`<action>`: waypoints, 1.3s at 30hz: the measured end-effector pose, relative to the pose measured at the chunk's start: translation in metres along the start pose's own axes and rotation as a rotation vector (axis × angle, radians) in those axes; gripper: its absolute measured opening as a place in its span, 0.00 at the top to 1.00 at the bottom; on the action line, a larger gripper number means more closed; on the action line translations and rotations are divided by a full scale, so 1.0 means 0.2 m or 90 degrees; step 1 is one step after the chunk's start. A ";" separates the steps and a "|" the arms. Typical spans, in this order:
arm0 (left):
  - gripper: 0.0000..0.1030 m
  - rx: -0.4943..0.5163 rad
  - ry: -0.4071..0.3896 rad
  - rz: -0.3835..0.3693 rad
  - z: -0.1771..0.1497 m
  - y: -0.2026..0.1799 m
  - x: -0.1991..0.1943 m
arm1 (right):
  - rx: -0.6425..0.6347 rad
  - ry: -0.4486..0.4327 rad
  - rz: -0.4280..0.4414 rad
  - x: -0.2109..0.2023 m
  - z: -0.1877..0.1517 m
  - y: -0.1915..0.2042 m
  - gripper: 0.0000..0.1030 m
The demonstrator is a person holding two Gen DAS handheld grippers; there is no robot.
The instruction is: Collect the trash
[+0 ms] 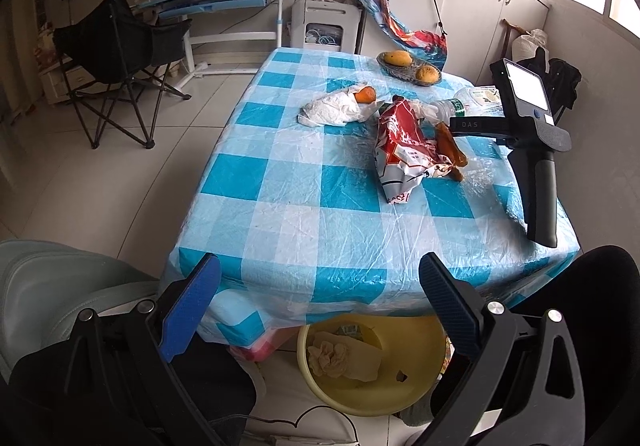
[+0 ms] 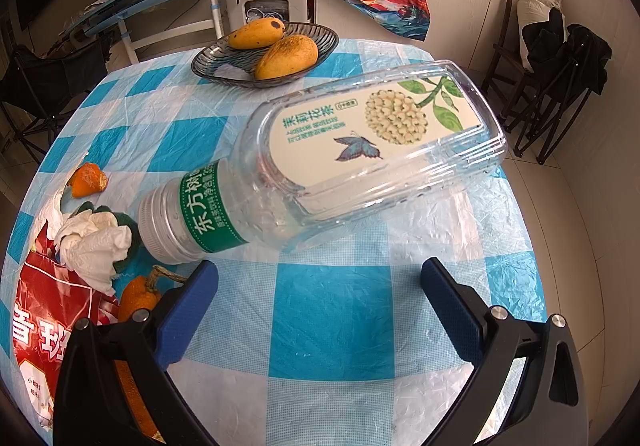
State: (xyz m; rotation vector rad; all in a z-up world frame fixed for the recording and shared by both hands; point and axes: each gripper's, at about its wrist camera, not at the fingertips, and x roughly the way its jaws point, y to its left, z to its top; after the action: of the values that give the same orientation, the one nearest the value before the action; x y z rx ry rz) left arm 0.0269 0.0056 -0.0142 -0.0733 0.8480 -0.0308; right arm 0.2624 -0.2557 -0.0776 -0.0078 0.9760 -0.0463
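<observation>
With the right tool (image 2: 318, 306) wide open and empty, ease it forward to straddle the empty bottle's (image 2: 340, 158) narrow green-banded neck before closing.

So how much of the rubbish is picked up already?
Some: the yellow bin under the table holds tissues. Neither gripper holds anything; the right gripper is open before the empty bottle. Left on the table: red snack bag, white bag, orange peel, crumpled tissue.

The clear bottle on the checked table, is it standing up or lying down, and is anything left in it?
Lying on its side. The bottle rests flat on the tablecloth, capped end toward the crumpled tissue. It looks empty: no liquid shows inside.
</observation>
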 end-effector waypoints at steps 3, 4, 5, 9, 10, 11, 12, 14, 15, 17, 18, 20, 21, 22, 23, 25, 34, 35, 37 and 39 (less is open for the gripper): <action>0.07 0.011 -0.004 0.005 0.00 -0.02 -0.01 | 0.000 0.000 0.000 0.01 0.01 0.00 0.06; 0.07 0.014 -0.005 0.007 0.00 -0.02 -0.01 | 0.000 0.000 0.000 0.01 0.01 0.00 0.06; 0.07 0.016 -0.007 0.009 0.00 -0.02 -0.01 | 0.000 0.000 0.000 0.01 0.00 0.00 0.06; 0.07 0.012 -0.004 0.009 -0.01 -0.01 -0.02 | 0.000 0.000 0.000 0.01 0.00 0.00 0.06; 0.07 0.010 -0.004 0.009 -0.01 -0.01 -0.03 | 0.000 0.000 0.000 0.01 0.01 0.00 0.06; 0.07 0.010 -0.005 0.010 -0.01 -0.01 -0.03 | 0.000 0.000 0.000 0.01 0.01 0.00 0.06; 0.07 0.009 -0.006 0.012 -0.01 0.00 -0.03 | 0.000 0.000 0.000 0.01 0.01 0.00 0.06; 0.07 0.005 -0.005 0.011 -0.01 0.01 -0.03 | 0.000 0.000 0.000 0.01 0.00 0.00 0.06; 0.07 0.000 -0.005 0.009 -0.01 0.02 -0.03 | 0.000 0.000 0.000 0.01 0.01 0.00 0.06; 0.07 -0.018 -0.012 0.005 0.01 0.04 -0.05 | 0.000 0.000 0.000 0.01 0.01 0.00 0.06; 0.07 -0.024 -0.016 0.004 0.03 0.05 -0.05 | 0.000 0.000 0.000 0.01 0.01 0.00 0.06; 0.07 -0.025 -0.024 0.008 0.07 0.05 -0.07 | 0.000 0.000 0.000 0.01 0.01 0.00 0.06; 0.07 -0.023 -0.028 0.013 0.09 0.06 -0.07 | 0.000 0.000 0.000 0.00 0.00 0.00 0.06; 0.07 -0.021 -0.032 0.018 0.11 0.05 -0.08 | 0.000 0.000 0.000 0.01 0.00 0.00 0.06; 0.07 -0.017 -0.034 0.023 0.13 0.05 -0.08 | 0.000 0.000 0.000 0.01 0.01 0.00 0.06; 0.07 -0.004 -0.038 0.034 0.18 0.03 -0.07 | 0.000 0.000 0.000 0.01 0.01 0.00 0.06; 0.07 0.045 -0.044 0.054 0.34 -0.08 0.05 | 0.001 0.000 0.001 0.00 0.01 0.00 0.06; 0.07 0.047 -0.039 0.055 0.34 -0.09 0.07 | 0.001 0.000 0.001 0.01 0.01 0.00 0.06; 0.07 0.049 -0.035 0.054 0.34 -0.11 0.10 | 0.001 0.000 0.001 0.01 0.01 0.00 0.06; 0.07 0.055 -0.033 0.053 0.35 -0.13 0.13 | 0.001 0.000 0.001 0.01 0.01 0.00 0.06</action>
State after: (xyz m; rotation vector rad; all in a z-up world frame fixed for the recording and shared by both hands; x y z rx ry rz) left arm 0.0961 -0.0182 0.0140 0.0420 0.7959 0.0127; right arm 0.2647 -0.2555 -0.0783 -0.0052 0.9762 -0.0449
